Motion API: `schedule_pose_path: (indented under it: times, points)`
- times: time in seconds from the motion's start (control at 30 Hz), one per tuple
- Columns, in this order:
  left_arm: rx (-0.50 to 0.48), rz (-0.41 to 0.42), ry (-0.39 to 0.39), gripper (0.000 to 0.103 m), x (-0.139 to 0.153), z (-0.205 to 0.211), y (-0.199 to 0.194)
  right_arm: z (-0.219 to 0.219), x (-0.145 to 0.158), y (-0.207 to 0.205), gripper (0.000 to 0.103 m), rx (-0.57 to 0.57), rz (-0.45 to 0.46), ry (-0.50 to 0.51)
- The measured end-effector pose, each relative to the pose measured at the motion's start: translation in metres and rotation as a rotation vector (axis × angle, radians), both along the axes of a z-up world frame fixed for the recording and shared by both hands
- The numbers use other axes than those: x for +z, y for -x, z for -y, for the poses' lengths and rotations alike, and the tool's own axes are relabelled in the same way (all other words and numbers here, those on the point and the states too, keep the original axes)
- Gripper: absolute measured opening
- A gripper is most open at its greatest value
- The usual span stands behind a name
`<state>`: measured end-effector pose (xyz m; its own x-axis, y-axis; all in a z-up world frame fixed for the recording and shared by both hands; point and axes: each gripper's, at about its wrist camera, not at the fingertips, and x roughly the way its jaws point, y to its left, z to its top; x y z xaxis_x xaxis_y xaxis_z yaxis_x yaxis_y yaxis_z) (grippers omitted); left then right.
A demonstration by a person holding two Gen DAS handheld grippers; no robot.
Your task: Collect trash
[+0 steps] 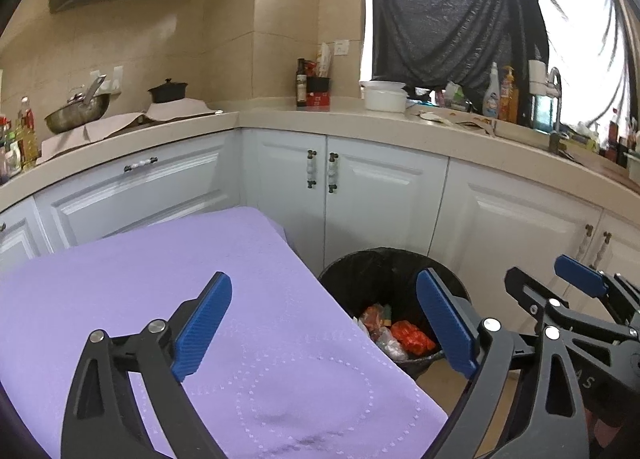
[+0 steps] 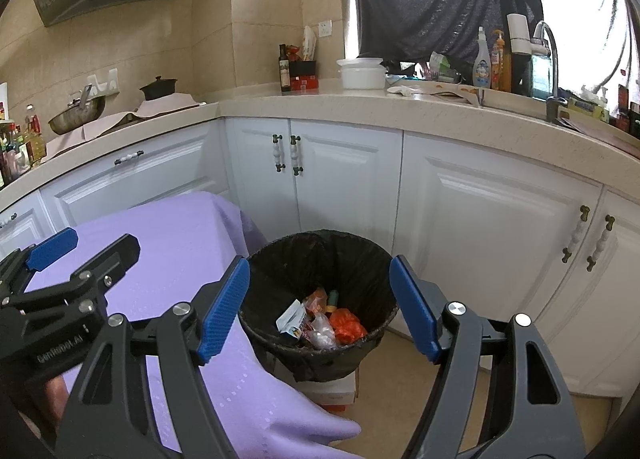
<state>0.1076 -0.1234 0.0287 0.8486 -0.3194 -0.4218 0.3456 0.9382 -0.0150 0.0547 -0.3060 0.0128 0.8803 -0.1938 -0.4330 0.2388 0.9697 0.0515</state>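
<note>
A black-lined trash bin point(image 2: 320, 255) stands on the floor beside a table under a purple cloth point(image 1: 160, 279). Inside it lie an orange wrapper point(image 2: 347, 325), clear plastic point(image 2: 320, 333) and a white packet point(image 2: 291, 317). My right gripper point(image 2: 320, 309) hangs open above the bin with nothing between its blue pads. My left gripper point(image 1: 324, 325) is open wide over the cloth's right edge, empty, its right finger point(image 1: 446, 323) in front of the bin point(image 1: 360, 279). The orange wrapper point(image 1: 412, 337) shows there too. Each view catches the other gripper at its side.
White cabinets point(image 2: 480, 219) run behind the bin under a beige countertop point(image 2: 400, 115). On it stand a white pot point(image 2: 362, 73), bottles point(image 2: 482, 63), a faucet point(image 2: 546, 43) and a wok point(image 1: 76, 111). A box point(image 2: 332, 389) sits under the bin.
</note>
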Motion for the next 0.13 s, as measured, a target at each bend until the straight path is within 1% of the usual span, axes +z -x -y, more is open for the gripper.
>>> schedule_pose_path:
  times: [0.07, 0.13]
  points:
    - [0.022, -0.005, -0.011, 0.091, -0.001, -0.004, -0.002, -0.004, 0.000, -0.003, 0.078, 0.009, 0.001, 0.000]
    - [0.042, -0.031, -0.021, 0.091, -0.003, -0.014, -0.007, -0.011, 0.000, -0.006, 0.080, 0.023, 0.004, 0.001]
